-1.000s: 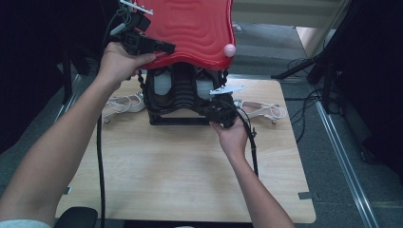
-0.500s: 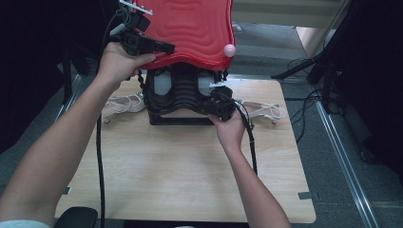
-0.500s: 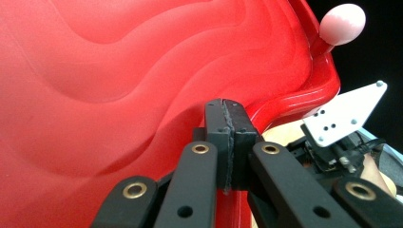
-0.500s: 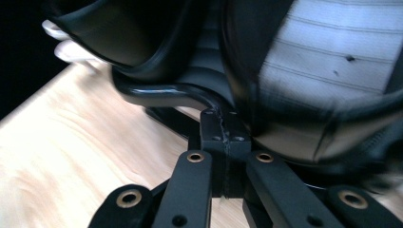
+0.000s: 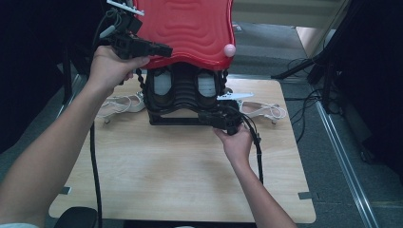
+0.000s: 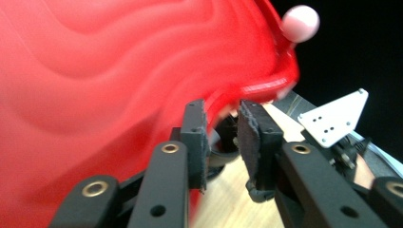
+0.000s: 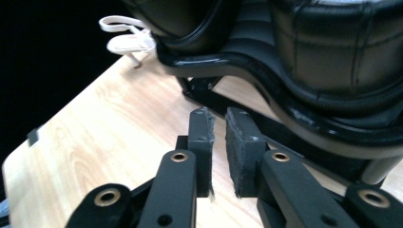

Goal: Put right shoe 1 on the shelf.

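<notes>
Your left gripper [image 5: 161, 49] sits at the near-left edge of the red wavy lid [image 5: 190, 28], which stands raised over the black ribbed machine [image 5: 183, 92] on the wooden table [image 5: 166, 171]. The high view does not settle the grip; the left gripper view does: the pads [image 6: 197, 137] stand a little apart, the lid's red rim [image 6: 247, 90] at their tips with nothing pressing on it. These jaws have just been opening. That view also catches the pink ball [image 6: 300, 23] on the lid's far corner and the other gripper's grey three-cornered plate [image 6: 337, 116], blurred.

Your right gripper [image 5: 223, 118] lies low at the machine's near-right corner. The right gripper view shows a narrow gap between its pads [image 7: 202, 137], nothing in it, bare table under them and the machine's glossy black base [image 7: 285, 95] just beyond. These jaws too have just been opening. A white strap [image 7: 126, 40] lies left of the machine; the high view shows another white strap [image 5: 263, 110] to its right.

No writing or brand is legible.

Your left forearm reaches up and forward with the hand [image 5: 111, 66] wrapped over the handle; your right hand [image 5: 235, 142] lies low over the table, wrist straight.
</notes>
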Action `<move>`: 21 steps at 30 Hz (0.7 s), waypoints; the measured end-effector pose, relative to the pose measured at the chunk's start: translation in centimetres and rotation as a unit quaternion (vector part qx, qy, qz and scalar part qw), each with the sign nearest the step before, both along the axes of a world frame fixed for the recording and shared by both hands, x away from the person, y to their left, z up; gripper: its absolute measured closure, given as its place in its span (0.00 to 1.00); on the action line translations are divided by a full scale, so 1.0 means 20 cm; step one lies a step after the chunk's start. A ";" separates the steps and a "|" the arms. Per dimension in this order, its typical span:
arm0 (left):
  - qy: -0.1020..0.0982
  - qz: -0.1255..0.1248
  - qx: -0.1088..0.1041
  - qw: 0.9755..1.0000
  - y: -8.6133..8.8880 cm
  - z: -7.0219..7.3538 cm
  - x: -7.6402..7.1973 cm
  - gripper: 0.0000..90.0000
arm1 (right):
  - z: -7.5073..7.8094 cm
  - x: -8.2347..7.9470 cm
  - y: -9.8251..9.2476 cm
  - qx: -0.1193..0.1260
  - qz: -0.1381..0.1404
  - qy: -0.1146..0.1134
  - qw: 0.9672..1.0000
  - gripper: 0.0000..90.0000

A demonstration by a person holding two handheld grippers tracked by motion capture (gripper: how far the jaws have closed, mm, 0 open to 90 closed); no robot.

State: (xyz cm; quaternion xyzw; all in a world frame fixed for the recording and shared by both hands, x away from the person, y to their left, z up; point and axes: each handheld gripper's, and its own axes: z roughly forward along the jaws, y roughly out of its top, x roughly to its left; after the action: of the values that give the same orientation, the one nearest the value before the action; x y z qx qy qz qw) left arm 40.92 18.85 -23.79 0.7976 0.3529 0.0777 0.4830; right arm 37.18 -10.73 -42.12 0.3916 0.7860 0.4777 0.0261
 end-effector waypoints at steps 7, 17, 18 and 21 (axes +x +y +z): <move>0.006 -0.005 0.008 1.000 0.01 -0.09 -0.12 0.66 | -0.03 -0.06 -0.05 0.014 0.017 -0.002 1.000 0.74; 0.017 -0.033 -0.002 0.999 0.02 -0.30 -0.23 0.60 | -0.09 -0.17 -0.11 0.012 0.008 0.012 1.000 0.84; 0.018 -0.035 -0.004 0.999 0.01 -0.32 -0.24 0.60 | -0.10 -0.17 -0.12 0.019 0.003 0.021 1.000 0.86; 0.023 -0.041 -0.007 0.999 0.01 -0.39 -0.27 0.59 | -0.13 -0.19 -0.15 0.020 0.008 0.032 0.999 0.87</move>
State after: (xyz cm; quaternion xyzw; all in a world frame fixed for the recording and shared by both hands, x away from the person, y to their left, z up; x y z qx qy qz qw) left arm 35.58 18.96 -31.56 0.8097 0.3309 0.0372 0.4832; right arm 33.45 -13.68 -44.77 0.4011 0.7798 0.4806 -0.0110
